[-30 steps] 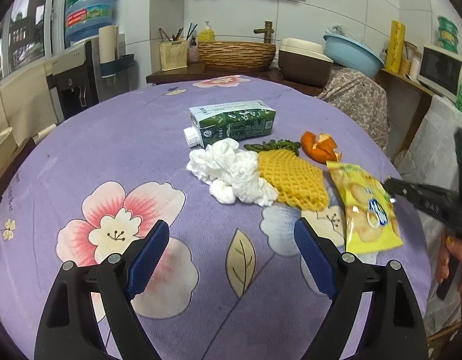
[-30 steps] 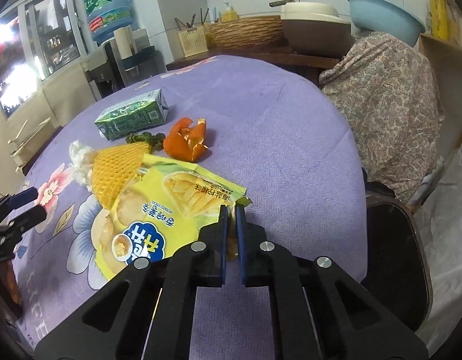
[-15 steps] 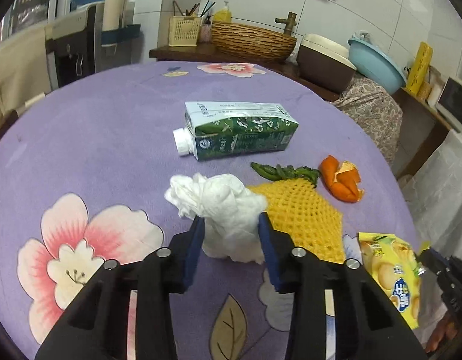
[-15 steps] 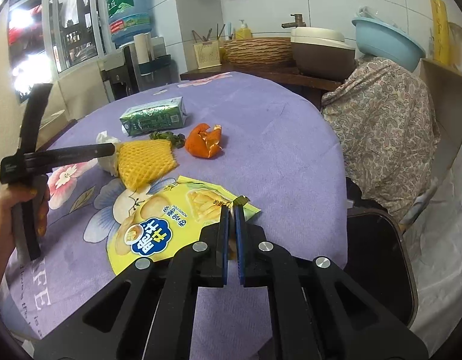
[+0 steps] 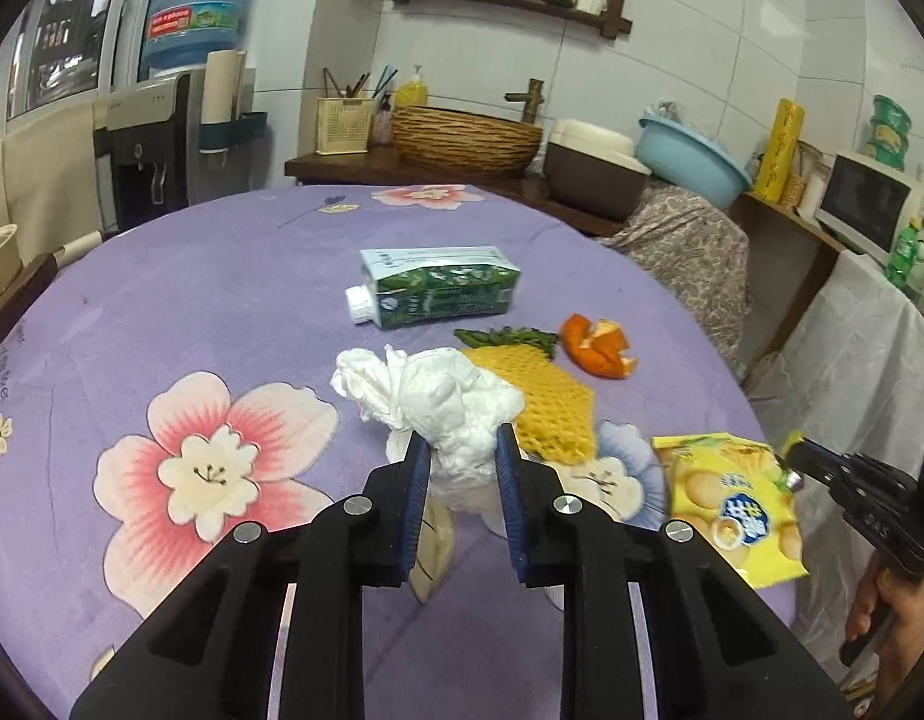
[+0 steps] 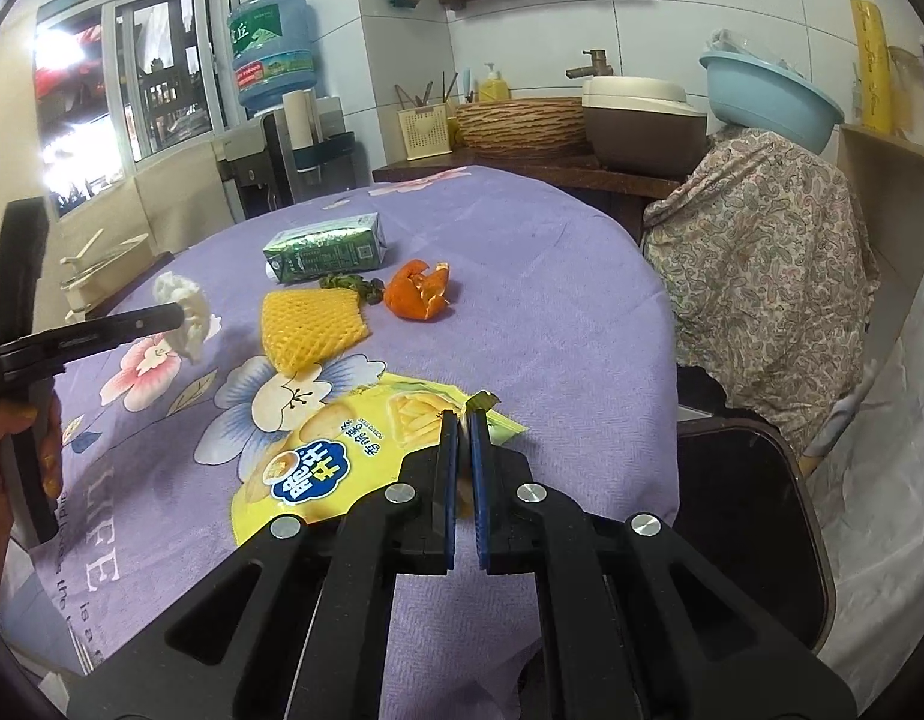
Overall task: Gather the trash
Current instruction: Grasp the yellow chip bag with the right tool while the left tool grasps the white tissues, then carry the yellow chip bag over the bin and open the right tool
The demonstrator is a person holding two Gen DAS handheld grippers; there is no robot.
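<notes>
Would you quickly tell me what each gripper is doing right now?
Left gripper: just closed on the crumpled tissue.
Right gripper: shut on the yellow snack bag.

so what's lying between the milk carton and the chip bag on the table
In the right wrist view, the yellow foam net lies between the milk carton and the chip bag, with green stems at the net's far edge.

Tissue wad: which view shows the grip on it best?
The left wrist view: the tissue wad sits centred, squeezed between the left gripper's blue pads. The right wrist view shows it small at the left edge, side-on, partly behind a finger.
</notes>
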